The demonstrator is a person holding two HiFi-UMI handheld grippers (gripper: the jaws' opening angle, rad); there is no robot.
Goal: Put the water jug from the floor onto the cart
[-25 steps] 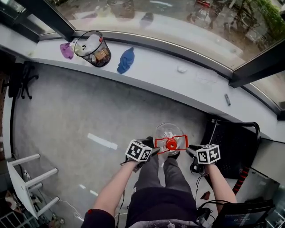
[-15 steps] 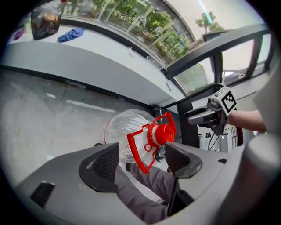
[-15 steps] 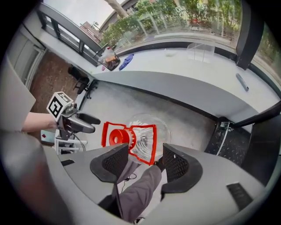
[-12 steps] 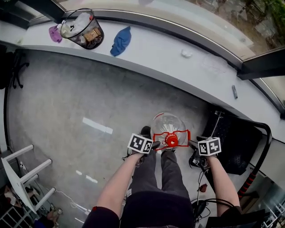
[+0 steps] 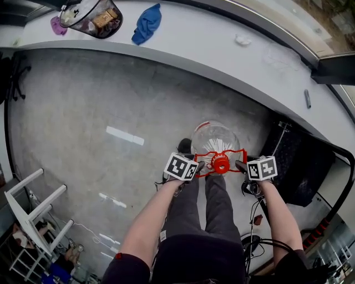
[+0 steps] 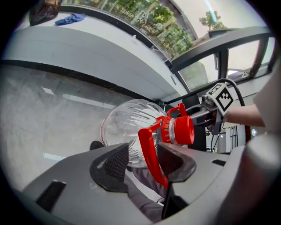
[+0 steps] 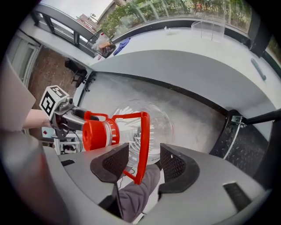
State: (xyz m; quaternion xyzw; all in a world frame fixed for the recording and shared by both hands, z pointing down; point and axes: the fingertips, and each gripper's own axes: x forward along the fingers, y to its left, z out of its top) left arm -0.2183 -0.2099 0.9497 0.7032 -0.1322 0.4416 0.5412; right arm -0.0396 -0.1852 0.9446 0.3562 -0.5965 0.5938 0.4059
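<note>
A clear, ribbed water jug (image 5: 213,138) with a red cap (image 5: 220,164) and two red handles stands on the grey floor between the person's feet. My left gripper (image 5: 198,166) is at its left handle (image 6: 149,154). That strap runs between the closing jaws, close to the right pad and clear of the left pad. My right gripper (image 5: 240,165) stands open around the other red handle (image 7: 142,145), with a gap on both sides. The black cart (image 5: 302,166) sits just right of the jug.
A long grey ledge (image 5: 222,61) runs along the far side below the windows, with a wire basket (image 5: 91,16) and a blue cloth (image 5: 147,22) on it. A white frame (image 5: 33,211) stands at the lower left. Cables hang by the cart.
The view has come closer to the floor and the jug looks larger. Both grippers have sunk with it and stay at the jug's red handles. The jug itself has not moved.
</note>
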